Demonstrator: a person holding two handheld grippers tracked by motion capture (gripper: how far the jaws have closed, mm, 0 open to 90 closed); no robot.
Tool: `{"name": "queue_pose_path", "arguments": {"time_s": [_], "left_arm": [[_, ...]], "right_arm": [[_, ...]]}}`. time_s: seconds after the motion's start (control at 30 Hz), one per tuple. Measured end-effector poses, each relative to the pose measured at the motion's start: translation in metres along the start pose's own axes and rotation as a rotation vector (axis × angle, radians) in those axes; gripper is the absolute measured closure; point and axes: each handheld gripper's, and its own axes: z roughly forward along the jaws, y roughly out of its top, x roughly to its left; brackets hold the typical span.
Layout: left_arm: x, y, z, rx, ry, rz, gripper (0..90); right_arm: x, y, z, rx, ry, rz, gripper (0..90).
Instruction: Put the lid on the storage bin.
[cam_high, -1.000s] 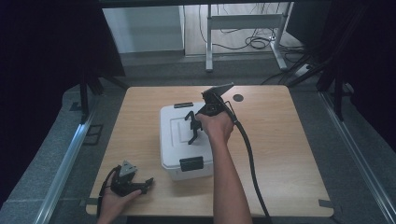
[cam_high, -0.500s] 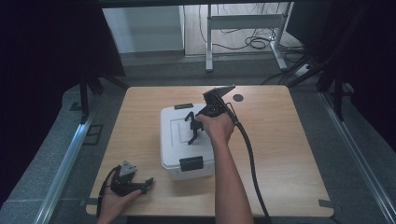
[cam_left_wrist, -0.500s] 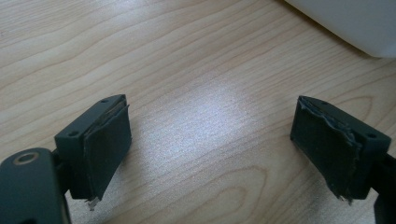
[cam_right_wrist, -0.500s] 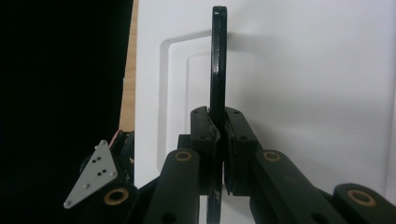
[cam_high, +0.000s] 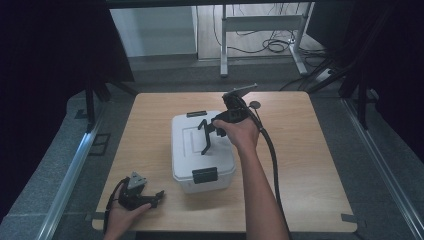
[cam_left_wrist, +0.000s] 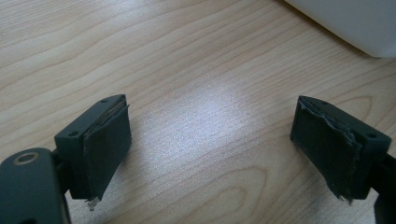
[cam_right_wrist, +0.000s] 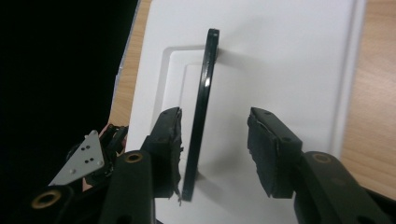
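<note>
A white rectangular plastic storage box (cam_high: 202, 150) with a recessed lid is sitting at the centre of the high view, on a light wooden table (cam_high: 310, 165). A black latch (cam_high: 205, 175) is closing its near end and another black latch (cam_high: 196, 114) its far end. A thin black carrying handle (cam_right_wrist: 201, 107) is standing upright along the middle of the lid, running from the upper centre to the lower centre of the right gripper view.

The right gripper (cam_high: 206, 135), held in the person's right hand (cam_high: 240, 132), is pointing down over the lid just right of centre in the high view. Its jaws have just been opening and are now standing released, straddling the handle. In the right gripper view the handle is lying close against the left pad (cam_right_wrist: 173, 135), though contact cannot be confirmed; the right pad (cam_right_wrist: 258, 144) is standing well clear of it. Nothing is being grasped. A black cable (cam_high: 272, 160) is trailing from this gripper down the right side of the forearm.

The left gripper (cam_high: 156, 196) is resting in the person's left hand (cam_high: 122, 215) at the lower left of the high view, near the table's front edge and apart from the box. In the left gripper view its jaws are standing wide apart over bare wood, with a corner of the box at the upper right.

A small dark round disc (cam_high: 255, 105) is lying on the table beyond the right hand.
</note>
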Motion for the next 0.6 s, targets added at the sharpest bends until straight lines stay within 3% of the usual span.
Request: {"name": "queue_pose_path", "arguments": {"time_s": [0.2, 0.6], "left_arm": [[0.000, 0.000, 0.000, 0.002, -0.001, 0.003, 12.2], [0.000, 0.000, 0.000, 0.003, 0.000, 0.004, 12.2]], "right_arm": [[-0.008, -0.005, -0.010, -0.023, 0.013, -0.068, 52.8], [-0.023, -0.018, -0.027, -0.067, 0.034, -0.148, 52.3]]}}
